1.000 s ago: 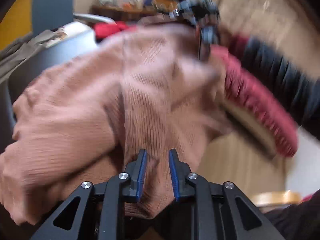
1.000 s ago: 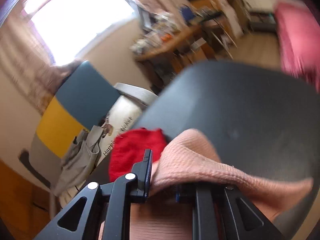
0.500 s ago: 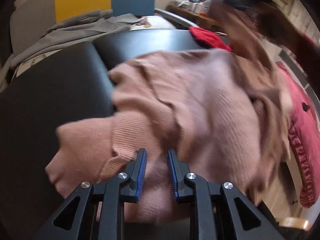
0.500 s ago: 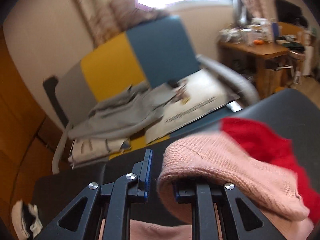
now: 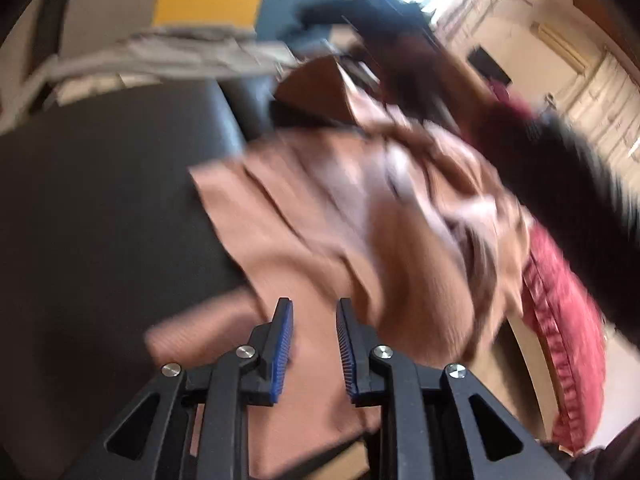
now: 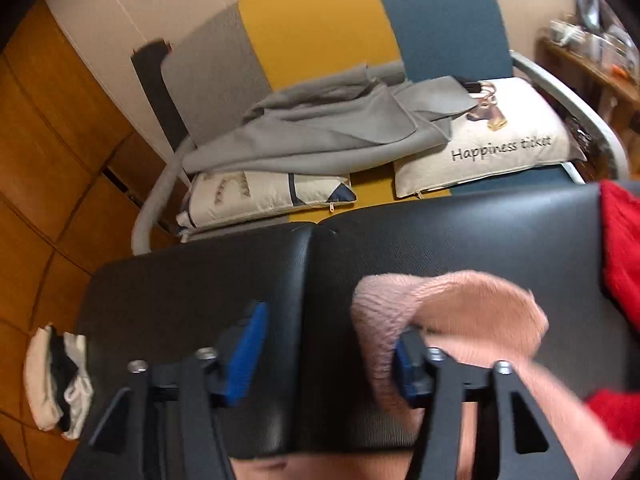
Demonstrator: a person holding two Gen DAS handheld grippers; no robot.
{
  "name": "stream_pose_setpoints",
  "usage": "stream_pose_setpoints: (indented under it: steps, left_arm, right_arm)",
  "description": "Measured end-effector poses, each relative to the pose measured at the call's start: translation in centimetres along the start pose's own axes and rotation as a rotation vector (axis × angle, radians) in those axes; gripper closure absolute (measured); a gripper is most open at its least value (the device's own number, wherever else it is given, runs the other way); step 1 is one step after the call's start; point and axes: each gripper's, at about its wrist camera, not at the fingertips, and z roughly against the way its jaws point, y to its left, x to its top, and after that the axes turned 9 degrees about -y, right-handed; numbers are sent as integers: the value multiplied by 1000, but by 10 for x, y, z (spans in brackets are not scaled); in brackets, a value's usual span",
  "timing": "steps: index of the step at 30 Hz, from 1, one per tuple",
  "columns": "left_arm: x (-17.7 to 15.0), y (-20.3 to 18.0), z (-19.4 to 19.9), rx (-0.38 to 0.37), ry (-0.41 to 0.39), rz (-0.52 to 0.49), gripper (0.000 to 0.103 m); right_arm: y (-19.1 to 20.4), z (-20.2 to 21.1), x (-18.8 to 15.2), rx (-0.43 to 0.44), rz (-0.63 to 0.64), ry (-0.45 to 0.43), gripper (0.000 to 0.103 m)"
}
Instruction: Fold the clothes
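Note:
A pink knit sweater [image 5: 340, 220] lies rumpled on the black padded table [image 5: 100, 200], blurred by motion. My left gripper [image 5: 314, 320] has its blue pads close together with a fold of the sweater between them, so it is shut on the fabric. In the right wrist view my right gripper [image 6: 332, 328] has its jaws opening and standing wide apart over the table [image 6: 200, 288]. The sweater's edge [image 6: 452, 304] drapes loosely over the right finger, unpinched. A red garment [image 6: 620, 240] lies at the table's right end.
Behind the table stands a grey, yellow and blue chair [image 6: 312, 20] holding a grey cloth [image 6: 320, 120] and a printed pillow [image 6: 500, 140]. A white and black bundle [image 6: 56, 380] lies on the wooden floor. A dark sleeve [image 5: 560, 168] and a red ruffled cloth [image 5: 560, 320] are at right.
The right jaws have spread wide and let go of the sweater's edge, which now hangs over one finger. Both grippers swung sideways across the table; the left still carries the sweater.

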Motion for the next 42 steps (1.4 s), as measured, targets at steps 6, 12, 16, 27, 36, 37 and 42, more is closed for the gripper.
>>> stream_pose_setpoints:
  steps: [6, 12, 16, 27, 36, 37, 42]
  left_arm:
    - [53, 6, -33, 102, -50, -151, 82]
    - [75, -37, -116, 57, 48, -357, 82]
    - [77, -44, -161, 146, 89, -430, 82]
    - [47, -45, -173, 347, 116, -597, 78]
    - [12, -46, -136, 510, 78, -638, 78]
    - [6, -41, -130, 537, 72, -641, 78]
    - [-19, 5, -90, 632, 44, -483, 78]
  right_arm:
    - [-42, 128, -80, 46, -73, -112, 24]
    - [-118, 249, -192, -54, -259, -153, 23]
    - [-140, 286, -238, -210, -287, -127, 23]
    - [-150, 212, -259, -417, -183, 45, 4]
    - [-106, 160, -239, -334, 8, 69, 0]
    - [-106, 159, -238, -326, 11, 67, 0]
    - [-99, 160, -241, -284, 42, 56, 0]
